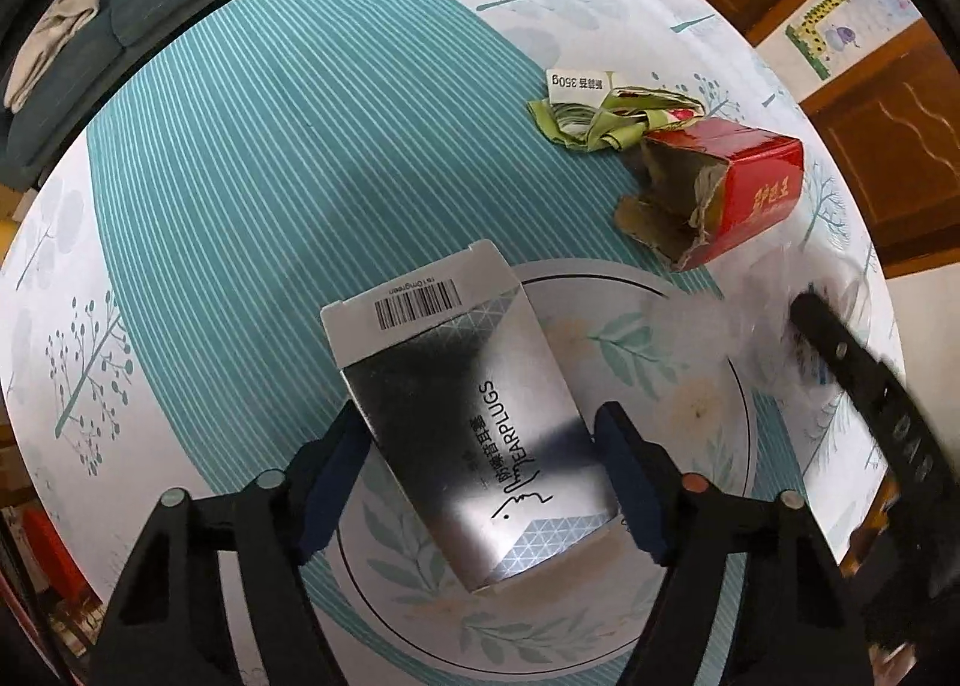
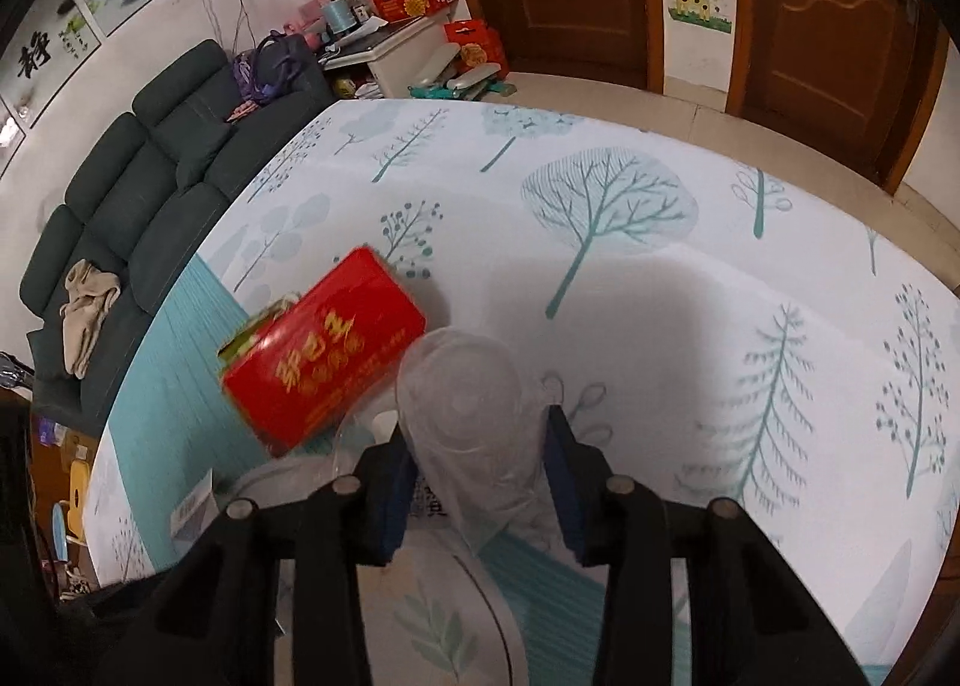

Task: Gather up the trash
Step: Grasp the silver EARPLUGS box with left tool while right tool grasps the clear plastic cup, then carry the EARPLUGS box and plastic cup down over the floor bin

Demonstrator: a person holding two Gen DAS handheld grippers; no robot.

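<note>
table (image 1: pixel 240 158) | on it: earplugs box (image 1: pixel 456 410), red carton (image 1: pixel 738 194), green wrapper (image 1: pixel 600 116)

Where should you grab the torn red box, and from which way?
Probably across the whole, closed end of the red box, coming from above. It lies flat on the table, so both long sides are free. The other end is ripped and ragged, so it would likely crumple.

Silver earplugs box (image 1: pixel 474 422) flat on tablecloth, barcode end away. Torn red carton (image 1: pixel 729 194) on side, open end ragged, touching crumpled green wrapper (image 1: pixel 606 119). Clear plastic cup (image 2: pixel 474 416), just beside red carton.
</note>
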